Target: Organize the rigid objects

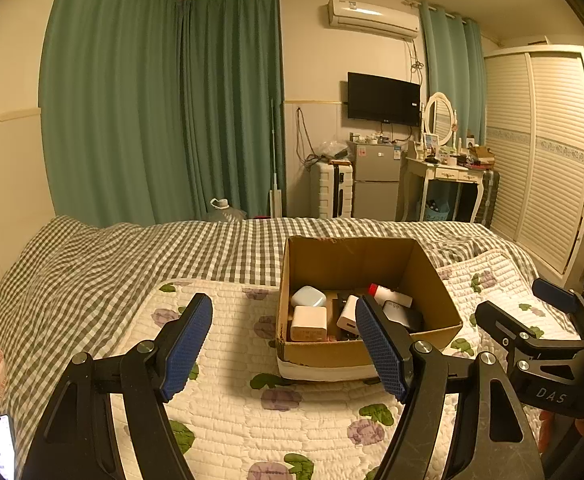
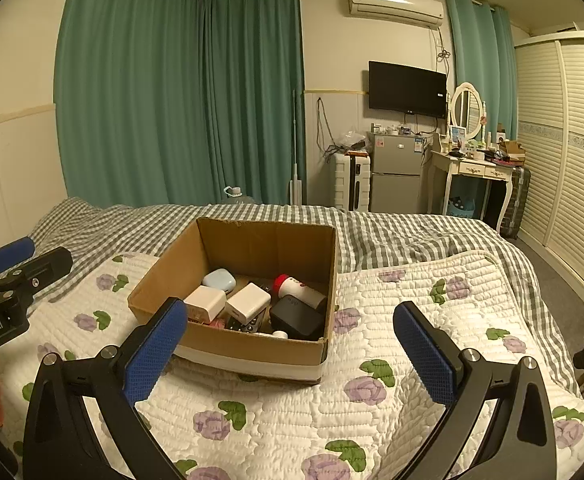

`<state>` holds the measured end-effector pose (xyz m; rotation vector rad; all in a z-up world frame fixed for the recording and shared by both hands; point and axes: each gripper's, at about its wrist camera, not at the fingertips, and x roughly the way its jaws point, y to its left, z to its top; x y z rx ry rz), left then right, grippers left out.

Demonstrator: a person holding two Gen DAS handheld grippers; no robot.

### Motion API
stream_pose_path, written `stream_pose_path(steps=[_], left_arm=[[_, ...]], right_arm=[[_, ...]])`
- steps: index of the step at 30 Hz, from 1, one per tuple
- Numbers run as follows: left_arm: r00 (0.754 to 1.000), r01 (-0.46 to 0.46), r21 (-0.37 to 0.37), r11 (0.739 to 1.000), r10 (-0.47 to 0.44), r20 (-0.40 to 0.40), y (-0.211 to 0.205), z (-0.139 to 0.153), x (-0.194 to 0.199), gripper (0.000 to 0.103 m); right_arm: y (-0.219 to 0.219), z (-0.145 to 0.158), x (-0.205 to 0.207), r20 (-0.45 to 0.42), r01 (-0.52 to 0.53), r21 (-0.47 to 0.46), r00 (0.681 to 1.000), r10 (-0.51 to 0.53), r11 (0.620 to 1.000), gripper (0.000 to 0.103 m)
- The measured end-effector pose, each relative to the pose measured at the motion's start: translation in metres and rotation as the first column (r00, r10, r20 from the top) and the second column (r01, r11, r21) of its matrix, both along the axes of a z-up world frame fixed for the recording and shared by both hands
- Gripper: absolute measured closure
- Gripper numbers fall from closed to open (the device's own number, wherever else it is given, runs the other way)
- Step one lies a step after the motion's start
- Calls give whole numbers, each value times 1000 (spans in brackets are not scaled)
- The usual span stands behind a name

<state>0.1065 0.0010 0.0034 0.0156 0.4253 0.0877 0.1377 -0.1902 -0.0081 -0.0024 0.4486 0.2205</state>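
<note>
Cardboard box (image 2: pixel 251 344) sat on the floral quilt (image 2: pixel 412 360), mid-bed, holding a pale blue case (image 2: pixel 219 279), two white chargers (image 2: pixel 247 302), a red-capped bottle (image 2: pixel 298 289) and a black case (image 2: pixel 296 319). Left gripper (image 1: pixel 287 344) and right gripper (image 2: pixel 292 354) were both spread wide, empty, above the quilt's near edge.
</note>
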Motion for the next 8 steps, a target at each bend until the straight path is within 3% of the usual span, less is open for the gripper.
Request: stream_pose_path(steps=[8], left_arm=[[1000,16,7,1000,-16,-3,-3,-4,-2,26]], right_arm=[[1,-1,2,-10,4,-2,1000,-4,1000,0]])
